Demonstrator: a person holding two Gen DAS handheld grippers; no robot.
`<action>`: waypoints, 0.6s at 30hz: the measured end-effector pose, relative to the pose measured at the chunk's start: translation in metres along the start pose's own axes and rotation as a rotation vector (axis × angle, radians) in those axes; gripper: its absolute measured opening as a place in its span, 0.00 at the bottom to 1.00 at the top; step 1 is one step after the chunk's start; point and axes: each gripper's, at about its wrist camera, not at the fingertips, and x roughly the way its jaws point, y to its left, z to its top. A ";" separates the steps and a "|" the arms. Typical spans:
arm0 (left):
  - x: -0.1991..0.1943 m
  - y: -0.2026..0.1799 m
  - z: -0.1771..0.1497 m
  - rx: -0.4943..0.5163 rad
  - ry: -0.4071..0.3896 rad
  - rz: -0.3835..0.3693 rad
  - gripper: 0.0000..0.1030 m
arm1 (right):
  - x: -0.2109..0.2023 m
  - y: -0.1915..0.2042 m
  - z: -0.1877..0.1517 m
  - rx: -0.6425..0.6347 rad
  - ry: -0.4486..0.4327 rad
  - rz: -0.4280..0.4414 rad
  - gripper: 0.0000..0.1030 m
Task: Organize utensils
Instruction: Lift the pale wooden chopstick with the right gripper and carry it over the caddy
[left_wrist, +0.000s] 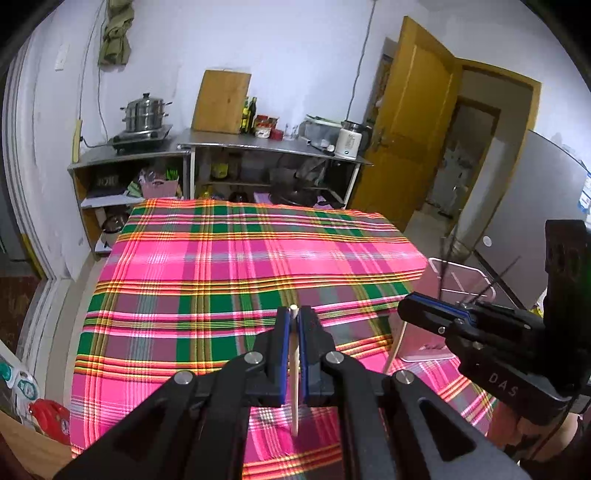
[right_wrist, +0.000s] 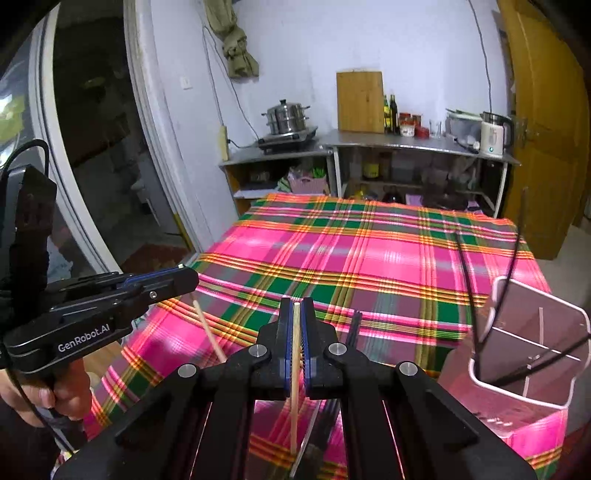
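Observation:
My left gripper is shut on a pale wooden chopstick and holds it above the plaid tablecloth. My right gripper is shut on another pale wooden chopstick. In the right wrist view the left gripper shows at the left with its chopstick slanting down. A pink utensil holder with dividers stands at the table's right, holding thin black chopsticks. More dark utensils lie under the right gripper.
A steel counter stands behind the table with a steamer pot, cutting board, bottles and a kettle. A yellow door is at the right. The utensil holder sits off the table's right edge.

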 end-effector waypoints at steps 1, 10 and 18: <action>-0.003 -0.002 0.000 0.004 -0.002 -0.003 0.05 | -0.005 0.000 0.000 -0.002 -0.007 0.000 0.04; -0.019 -0.025 -0.002 0.019 -0.006 -0.024 0.05 | -0.042 -0.009 -0.004 0.008 -0.062 -0.018 0.04; -0.020 -0.058 0.008 0.058 0.015 -0.075 0.05 | -0.075 -0.029 -0.005 0.028 -0.116 -0.053 0.03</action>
